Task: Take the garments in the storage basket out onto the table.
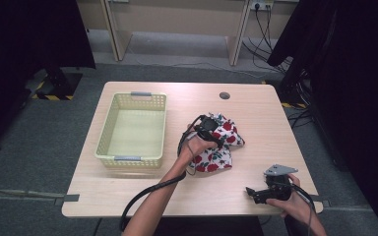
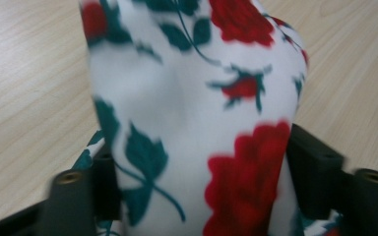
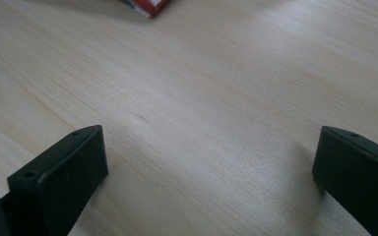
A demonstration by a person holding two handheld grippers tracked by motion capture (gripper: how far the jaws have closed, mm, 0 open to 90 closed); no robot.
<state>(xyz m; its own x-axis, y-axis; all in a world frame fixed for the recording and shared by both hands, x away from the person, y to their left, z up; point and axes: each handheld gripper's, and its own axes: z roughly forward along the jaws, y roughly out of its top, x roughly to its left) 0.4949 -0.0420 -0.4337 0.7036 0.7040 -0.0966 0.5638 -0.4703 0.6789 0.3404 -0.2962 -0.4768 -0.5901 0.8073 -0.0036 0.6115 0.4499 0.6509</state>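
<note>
Your left tongs point(image 1: 215, 132) are standing released astride the cloth point(image 1: 220, 147), a fold of it rising between the jaws. Your right tongs point(image 1: 250, 191) are gaping wide over bare counter point(image 1: 256, 118), the cloth well ahead of them, the basket point(image 1: 132, 129) left of both.
</note>
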